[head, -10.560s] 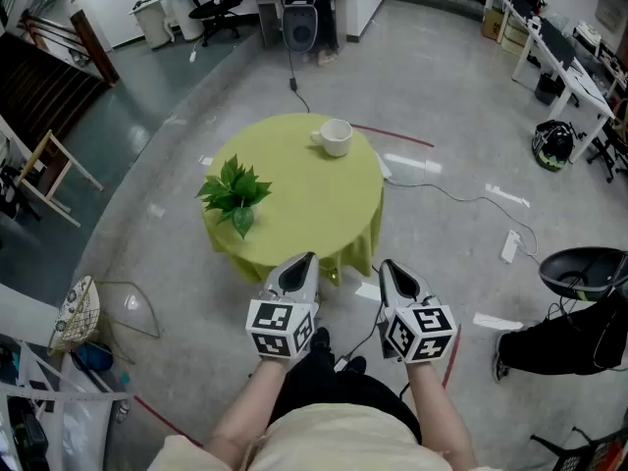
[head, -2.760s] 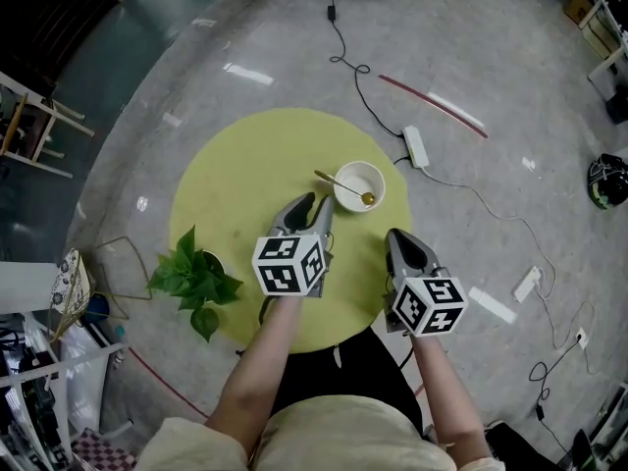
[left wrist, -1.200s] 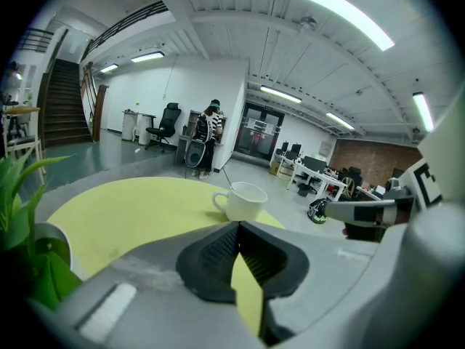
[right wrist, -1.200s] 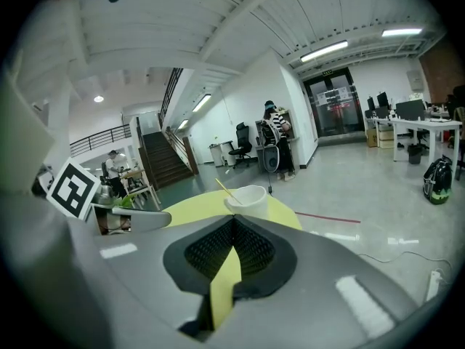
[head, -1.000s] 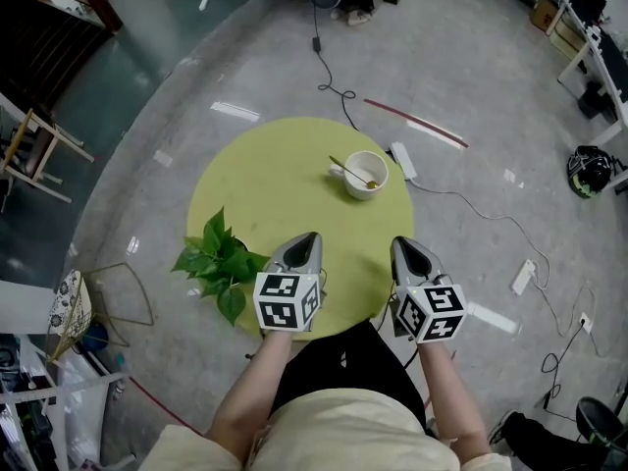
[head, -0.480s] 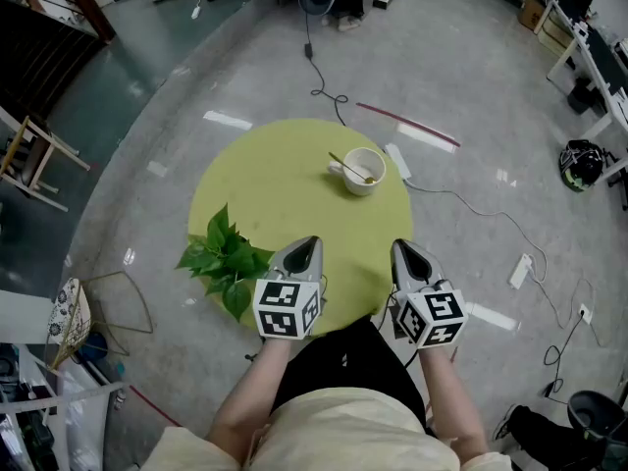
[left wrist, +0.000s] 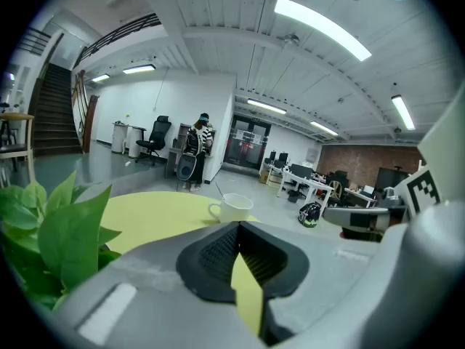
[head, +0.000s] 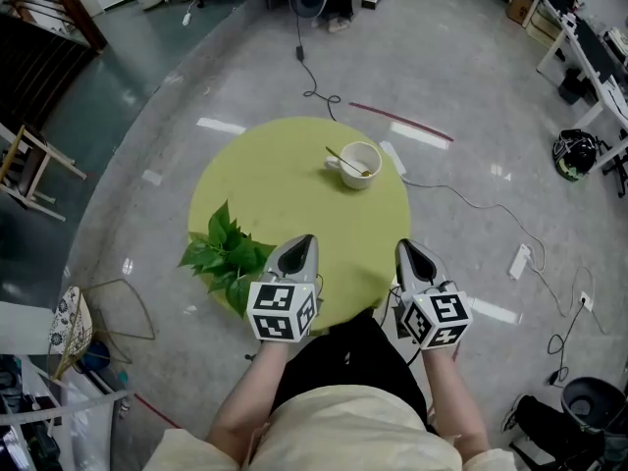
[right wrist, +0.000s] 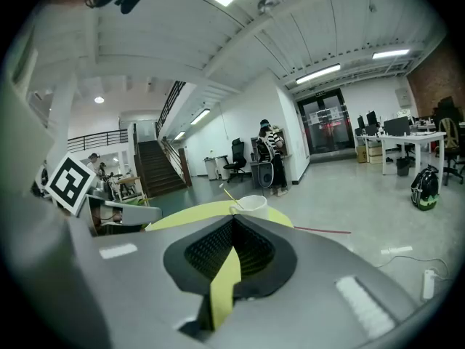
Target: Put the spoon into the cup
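A white cup (head: 360,165) stands on the far right part of the round yellow-green table (head: 285,189). A gold spoon (head: 343,157) rests in it, handle leaning out to the left over the rim. My left gripper (head: 305,241) and right gripper (head: 405,247) hover side by side over the table's near edge, well short of the cup. Both are shut with nothing between the pads. The left gripper view shows the cup (left wrist: 232,208) beyond the shut jaws. In the right gripper view the cup (right wrist: 252,204) and the spoon handle (right wrist: 227,193) sit just past the jaw tips.
A leafy green potted plant (head: 228,256) sits at the table's near left edge, close to my left gripper. Cables and a power strip (head: 392,159) lie on the grey floor beyond the table. A person (left wrist: 200,145) stands far off by some office chairs.
Both grippers have drawn back from the cup toward the table's near edge, still shut and empty. The spoon stays in the cup, which was empty in the earliest frame.
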